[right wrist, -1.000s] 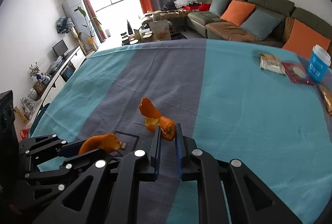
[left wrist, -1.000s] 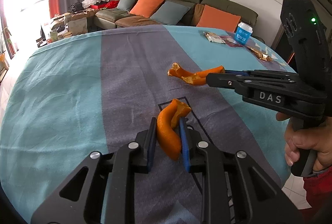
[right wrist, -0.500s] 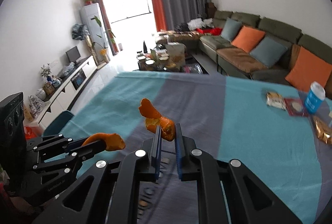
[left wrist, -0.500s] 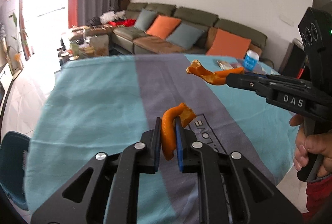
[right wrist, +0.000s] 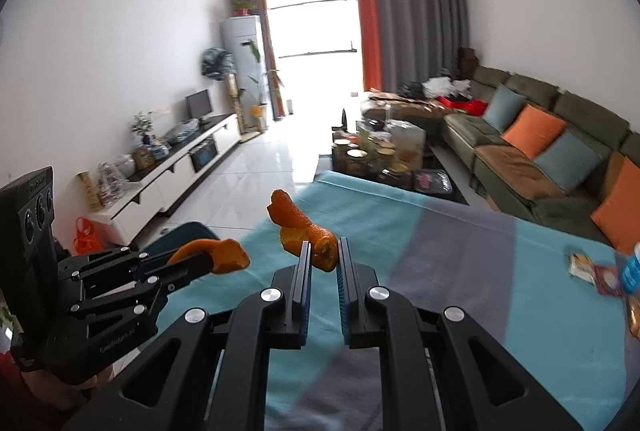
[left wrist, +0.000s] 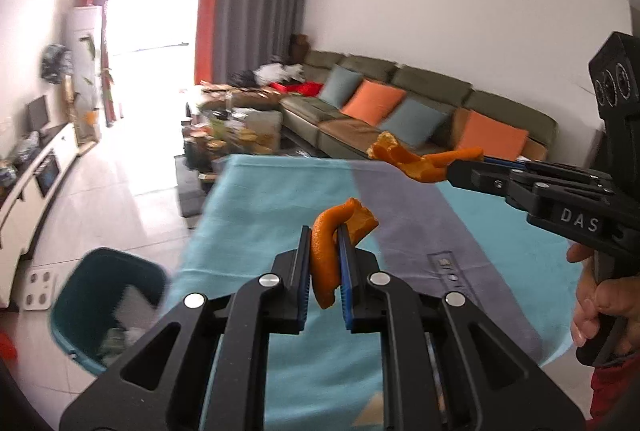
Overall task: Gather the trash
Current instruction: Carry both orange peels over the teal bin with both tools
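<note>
We hold one piece of trash in each claw. The left gripper (left wrist: 324, 263) is clamped on a curled orange peel (left wrist: 332, 251), which stands up between the blue pads and hangs a little below them. The right gripper (right wrist: 323, 263) is clamped on a second, longer orange peel (right wrist: 308, 231), pinched only at its near end, with the rest sticking out ahead of the fingertips. Both peels are in the air, above the table with its teal and grey tablecloth (left wrist: 260, 199).

The step in hand, as we judge it, is the carry to the bin. The teal trash bin (left wrist: 104, 295) stands on the floor to the left of the table, just beside its near left corner, and some waste already lies inside.

To do this well, we keep both claws squeezed until each peel is right over the bin's mouth. The left one is nearer, so we let it drop first and move aside. The right peel has the weaker hold, so we avoid jerks and keep it from brushing the other gripper. We release low over the opening, so that neither peel bounces off the rim onto the white floor tiles (left wrist: 132, 183).

More litter waits far right on the table: snack wrappers (right wrist: 588, 267) and a blue cup (right wrist: 632, 271).
</note>
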A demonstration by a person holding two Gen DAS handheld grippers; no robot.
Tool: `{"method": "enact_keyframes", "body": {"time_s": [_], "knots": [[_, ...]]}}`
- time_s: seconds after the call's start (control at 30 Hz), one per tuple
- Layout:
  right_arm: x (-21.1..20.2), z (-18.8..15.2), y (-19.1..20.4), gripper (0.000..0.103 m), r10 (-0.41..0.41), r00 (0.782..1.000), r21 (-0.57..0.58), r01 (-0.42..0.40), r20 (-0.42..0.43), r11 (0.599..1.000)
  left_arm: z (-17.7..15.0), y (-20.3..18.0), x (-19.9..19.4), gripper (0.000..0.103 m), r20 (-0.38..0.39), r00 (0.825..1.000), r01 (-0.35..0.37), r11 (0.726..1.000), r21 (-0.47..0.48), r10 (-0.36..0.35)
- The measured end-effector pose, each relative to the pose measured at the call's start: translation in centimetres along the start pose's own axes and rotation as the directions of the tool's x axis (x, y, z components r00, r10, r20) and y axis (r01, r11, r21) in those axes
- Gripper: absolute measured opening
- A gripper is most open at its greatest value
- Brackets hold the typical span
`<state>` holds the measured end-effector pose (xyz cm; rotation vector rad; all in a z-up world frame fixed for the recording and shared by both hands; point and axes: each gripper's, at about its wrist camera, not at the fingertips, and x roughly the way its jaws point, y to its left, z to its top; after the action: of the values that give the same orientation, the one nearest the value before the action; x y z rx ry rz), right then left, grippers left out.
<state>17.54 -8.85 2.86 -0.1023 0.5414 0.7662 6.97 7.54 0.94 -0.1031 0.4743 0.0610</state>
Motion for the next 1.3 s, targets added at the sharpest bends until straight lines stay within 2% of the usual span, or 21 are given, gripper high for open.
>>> {"method": "enact_keyframes", "body": {"time_s": [0.2, 0.37, 0.6, 0.77, 1.03, 1.3], "knots": [[0.7, 1.3, 3.8, 0.011, 0.067, 0.998, -0.057, -0.066, 0.015, 0.996, 0.1, 3.7, -3.6, 0.013, 0.046, 0.992, -0.113, 0.993, -0.042, 0.115], [2.2, 2.2, 6.8, 0.011, 0.125, 0.992, -0.099, -0.124, 0.005, 0.987, 0.0, 7.1, -5.9, 0.013, 0.063, 0.977, -0.201, 0.976, -0.086, 0.206], [5.9, 3.4, 12.0, 0.011, 0.193, 0.979, -0.191, -0.201, -0.058, 0.961, -0.7, 12.3, -8.3, 0.013, 0.049, 0.940, -0.326, 0.933, -0.154, 0.337], [9.2, 3.7, 14.7, 0.011, 0.225, 0.967, -0.229, -0.248, -0.120, 0.941, -1.6, 16.0, -9.3, 0.013, 0.014, 0.915, -0.393, 0.899, -0.193, 0.403], [13.9, 3.6, 18.3, 0.011, 0.254, 0.944, -0.265, -0.306, -0.211, 0.915, -2.9, 20.0, -8.3, 0.013, -0.053, 0.897, -0.439, 0.867, -0.236, 0.440], [17.9, 2.9, 20.0, 0.011, 0.256, 0.920, -0.278, -0.339, -0.296, 0.899, -4.2, 23.2, -5.0, 0.013, -0.132, 0.890, -0.455, 0.850, -0.265, 0.436]]}}
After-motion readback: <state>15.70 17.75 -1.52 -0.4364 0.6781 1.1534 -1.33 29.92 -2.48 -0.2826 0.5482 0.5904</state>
